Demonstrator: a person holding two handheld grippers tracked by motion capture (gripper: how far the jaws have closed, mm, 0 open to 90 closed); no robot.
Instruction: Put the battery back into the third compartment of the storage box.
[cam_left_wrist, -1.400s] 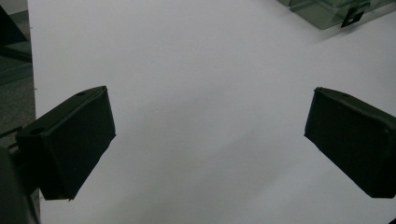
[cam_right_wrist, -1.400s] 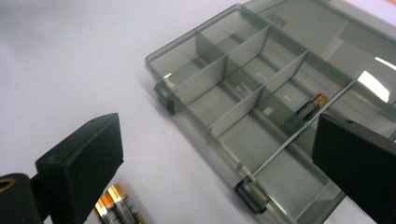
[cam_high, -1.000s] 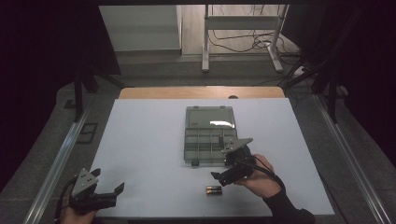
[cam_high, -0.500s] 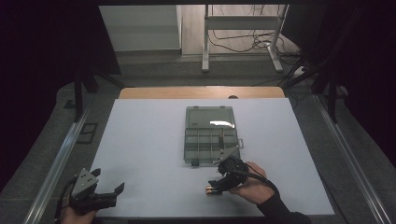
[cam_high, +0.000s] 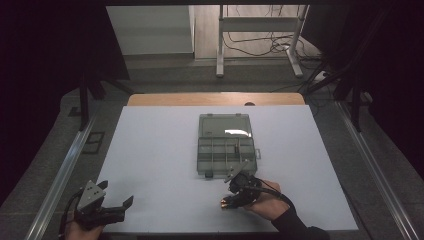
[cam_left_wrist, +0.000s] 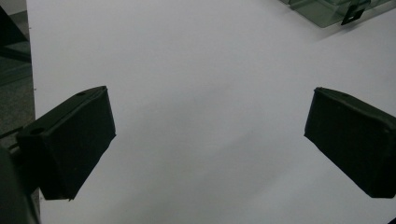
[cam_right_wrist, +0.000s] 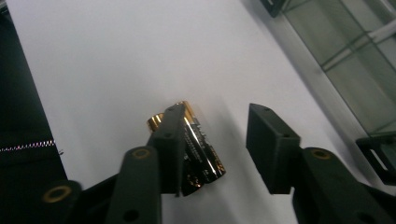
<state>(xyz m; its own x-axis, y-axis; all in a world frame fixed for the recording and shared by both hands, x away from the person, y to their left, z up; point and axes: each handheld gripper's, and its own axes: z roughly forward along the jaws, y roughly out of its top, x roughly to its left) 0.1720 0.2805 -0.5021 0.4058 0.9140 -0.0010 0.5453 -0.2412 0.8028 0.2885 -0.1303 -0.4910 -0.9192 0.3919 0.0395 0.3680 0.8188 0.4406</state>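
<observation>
Batteries, two lying side by side on the white table just in front of the open organiser box, were the pickup target. I had the right gripper lowered with its jaws parted, one jaw over the pair, nothing clamped. Good practice: centre both cells between the jaws before closing. The left gripper rested open near the table corner. Compared with a second earlier, my right gripper had descended from the box edge to the batteries.

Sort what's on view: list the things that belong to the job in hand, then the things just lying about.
In the job:
- batteries, between the right gripper's open fingers
- clear compartment box, lid open, beside them

Lying about:
- left gripper, open, idle at the table's near-left corner
- metal stand beyond the table
</observation>
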